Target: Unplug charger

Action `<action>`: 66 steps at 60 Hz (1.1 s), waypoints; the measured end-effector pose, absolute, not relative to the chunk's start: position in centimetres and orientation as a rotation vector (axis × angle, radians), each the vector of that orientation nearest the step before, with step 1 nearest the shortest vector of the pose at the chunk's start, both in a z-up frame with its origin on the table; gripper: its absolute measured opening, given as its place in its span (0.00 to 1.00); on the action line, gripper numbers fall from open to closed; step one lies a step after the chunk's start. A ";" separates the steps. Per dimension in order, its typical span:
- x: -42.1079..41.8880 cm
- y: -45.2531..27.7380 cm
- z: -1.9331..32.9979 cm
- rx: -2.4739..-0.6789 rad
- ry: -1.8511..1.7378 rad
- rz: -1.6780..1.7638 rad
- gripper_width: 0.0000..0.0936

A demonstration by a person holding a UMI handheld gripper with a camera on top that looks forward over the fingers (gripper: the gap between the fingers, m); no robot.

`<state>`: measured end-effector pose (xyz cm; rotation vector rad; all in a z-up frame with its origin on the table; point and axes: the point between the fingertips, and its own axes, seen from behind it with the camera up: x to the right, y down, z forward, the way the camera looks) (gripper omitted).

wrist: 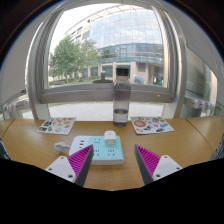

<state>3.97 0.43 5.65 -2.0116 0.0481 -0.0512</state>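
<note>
The gripper (113, 160) hung with its jaws wide apart and empty, and the charger (104, 149), a pale flat block lying on the wooden table (30, 145), sat just ahead, between the two fingers.

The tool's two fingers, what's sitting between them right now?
In the gripper view, a white power strip lies on the table just ahead of the open tool, between its fingertips.

1 bottle (121, 103), 2 plates (57, 126), 1 box (103, 149)
</note>
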 end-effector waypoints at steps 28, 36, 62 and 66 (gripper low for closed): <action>3.5 8.5 2.4 -2.105 -0.011 -0.007 0.25; 3.5 8.8 2.0 -2.136 0.021 -0.012 0.20; 15.8 6.6 31.3 -1.712 0.176 -0.165 0.16; 18.1 5.8 27.1 -1.777 0.216 -0.141 0.16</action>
